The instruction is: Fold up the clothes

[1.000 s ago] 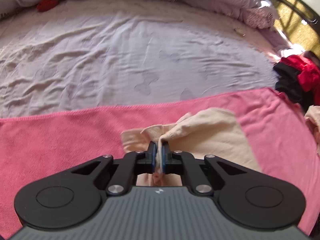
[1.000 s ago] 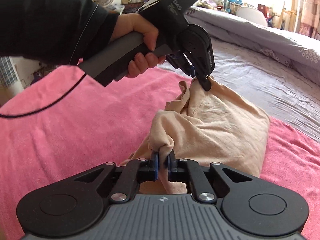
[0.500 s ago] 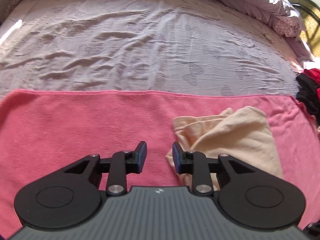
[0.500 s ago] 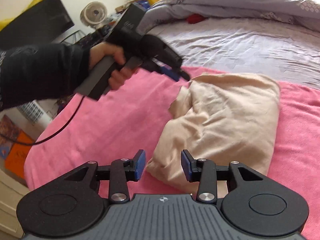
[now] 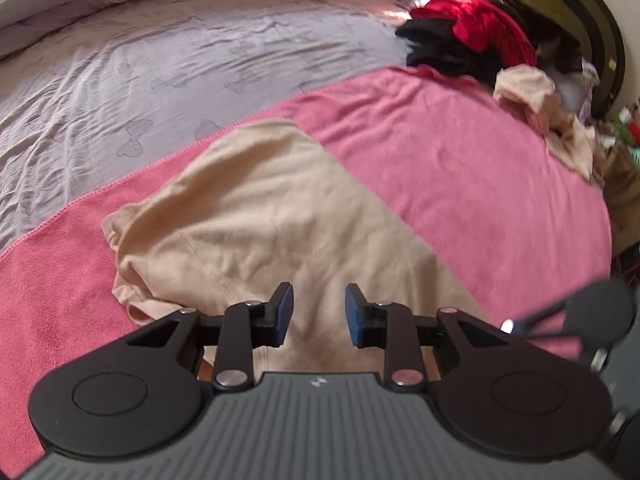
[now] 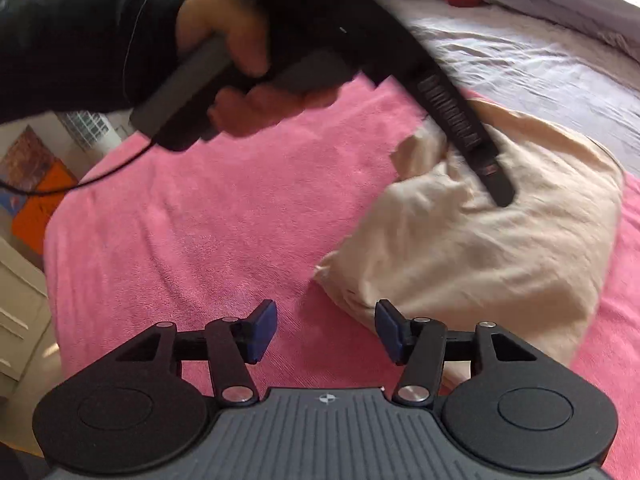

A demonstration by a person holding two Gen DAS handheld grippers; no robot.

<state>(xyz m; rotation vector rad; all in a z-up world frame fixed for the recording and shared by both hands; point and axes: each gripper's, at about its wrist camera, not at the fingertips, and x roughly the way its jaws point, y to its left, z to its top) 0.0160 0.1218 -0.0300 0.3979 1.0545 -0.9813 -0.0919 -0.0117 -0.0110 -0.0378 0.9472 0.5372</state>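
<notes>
A beige garment (image 5: 280,216) lies in a soft, roughly rectangular bundle on a pink towel (image 5: 460,168) spread over a bed. One edge, on the left in the left wrist view, is bunched and rumpled; the rest is fairly smooth, with a stitched seam running across it.

A second ago both of our grippers pinched this garment and held it lifted. Half a second ago both had let go and it was down on the towel. Now our left gripper (image 5: 318,312) hovers just above the cloth with its fingers spread apart and nothing between them. Our right gripper (image 6: 326,330) is also released, its fingers wide apart over the towel, with a corner of the garment just beside its right finger.

We judge that a fold has just been laid down. Whether this garment needs another fold or some smoothing, we cannot tell.

In the right wrist view, a hand (image 6: 240,76) in a dark sleeve holds the left gripper's handle above the garment. There is pale lettering along the gripper's black body, but it is too blurred to read. No other writing is legible.

Further out, a lilac bedsheet (image 5: 180,64) lies beyond the towel. A heap of red, black and beige clothes (image 5: 500,52) sits at the towel's far right end.
</notes>
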